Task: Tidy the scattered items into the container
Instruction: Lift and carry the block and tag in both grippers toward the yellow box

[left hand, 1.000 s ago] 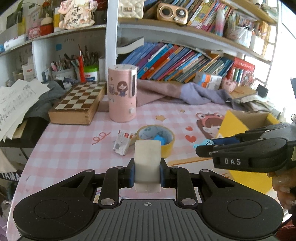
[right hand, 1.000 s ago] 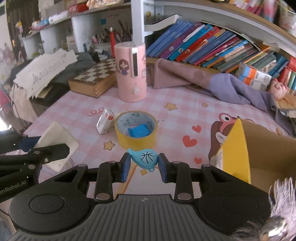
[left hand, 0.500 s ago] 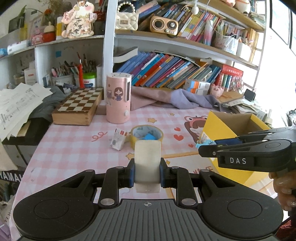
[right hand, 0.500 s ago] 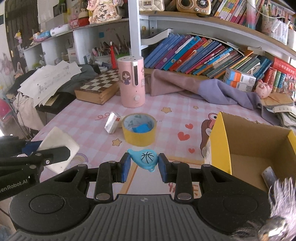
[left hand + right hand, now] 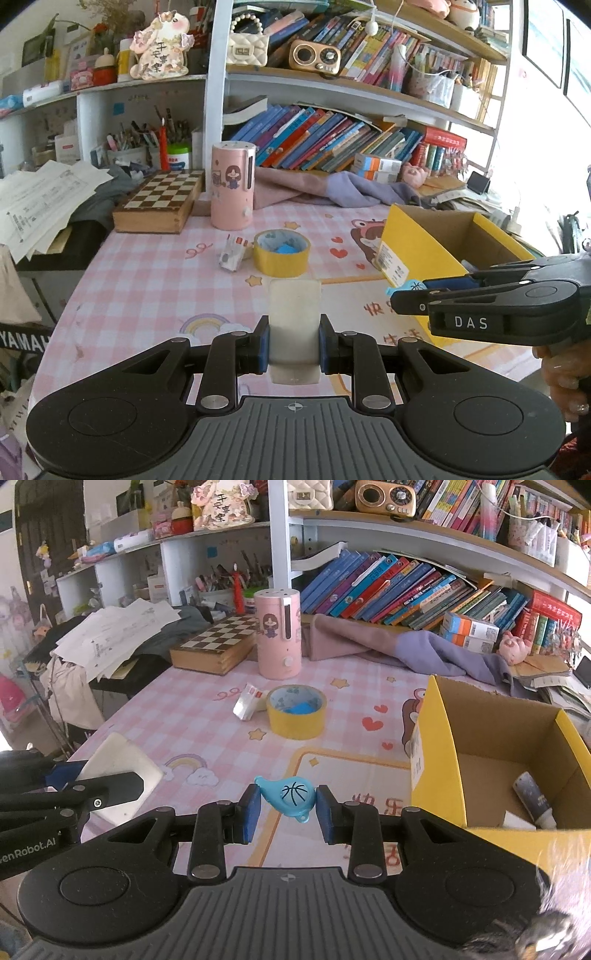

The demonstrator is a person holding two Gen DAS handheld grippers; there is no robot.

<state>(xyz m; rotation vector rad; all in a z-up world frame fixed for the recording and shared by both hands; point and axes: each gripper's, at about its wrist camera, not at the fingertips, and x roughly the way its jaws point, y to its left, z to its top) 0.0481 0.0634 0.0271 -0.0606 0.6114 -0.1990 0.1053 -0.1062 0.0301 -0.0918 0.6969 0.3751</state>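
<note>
Writing: "DAS" on right gripper (image 5: 402, 295), clamped on blue basketball tag (image 5: 289, 798) | left gripper (image 5: 294, 343) pinches white block (image 5: 294, 325), lower centre | yellow box (image 5: 436, 746) right, far side cut off, label unreadable

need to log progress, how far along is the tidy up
Partly done. A small tube and a white item beside it already lie in the yellow box. In hand: the left gripper clamps a white block, the right gripper a blue basketball charm. Left on the table: the yellow tape roll with a blue piece inside, and a small white packet.
</note>
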